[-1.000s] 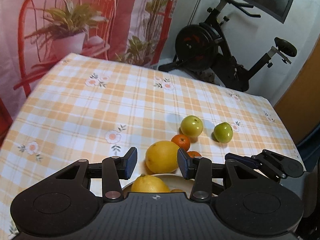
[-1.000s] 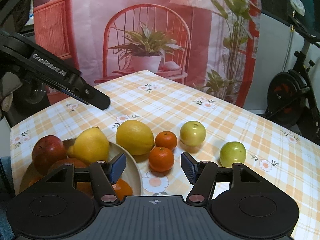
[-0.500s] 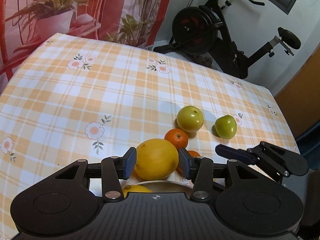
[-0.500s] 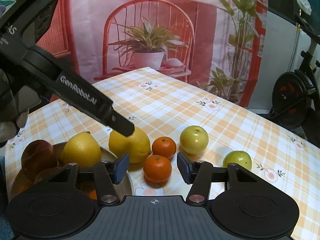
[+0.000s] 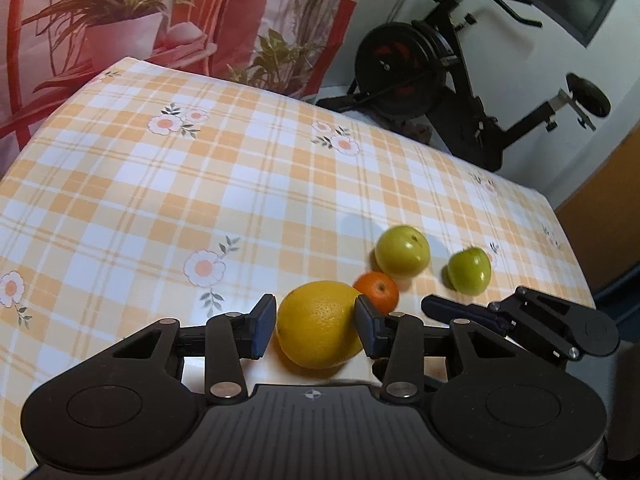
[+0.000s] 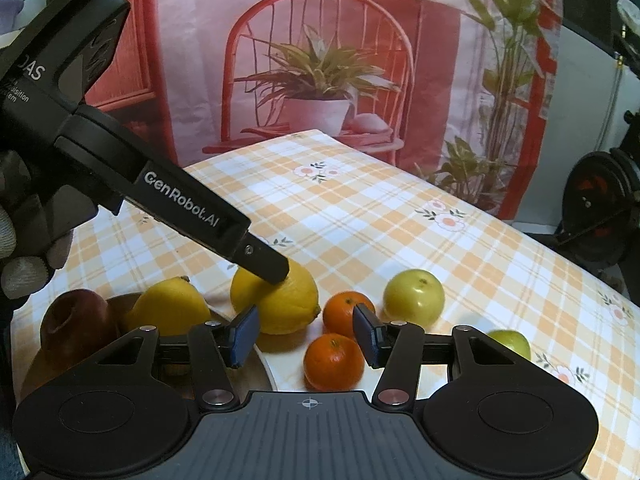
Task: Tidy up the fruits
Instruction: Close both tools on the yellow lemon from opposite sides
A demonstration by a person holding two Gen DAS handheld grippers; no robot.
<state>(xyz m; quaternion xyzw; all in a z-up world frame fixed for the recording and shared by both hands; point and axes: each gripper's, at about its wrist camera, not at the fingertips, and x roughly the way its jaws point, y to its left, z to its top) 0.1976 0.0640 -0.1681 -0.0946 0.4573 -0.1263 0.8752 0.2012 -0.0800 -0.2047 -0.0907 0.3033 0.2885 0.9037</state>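
Left tongs point(image 5: 316, 326) now straddling the large yellow citrus point(image 5: 320, 324) on the checked worktop point(image 5: 160, 200), blue pads point(image 5: 264, 330) apart at either flank, the right one seemingly touching the rind, the left with a sliver of gap. A second ago well short of the fruit and higher, with the bowl's lemon showing beneath; since then lowered and pushed forward until the fruit filled the gap. No clamp yet. Seen from the right wrist view, one black finger resting over the top of the same citrus, just right of the bowl point(image 6: 260, 364), where a lemon point(image 6: 168, 306) and a dark red apple point(image 6: 74, 320) already sit.

Right tongs point(image 6: 306, 336) open and empty, hovering near the two mandarins point(image 6: 334, 360), closer in than a second ago. Farther right, a yellow-green apple point(image 6: 414, 298) and a smaller green one point(image 5: 469, 270), both loose on the cloth.

Likely meaning: grasp imminent, citrus next into the bowl, four small fruits left to gather. Round, heavy fruit; off-centre squeeze apt to roll it.
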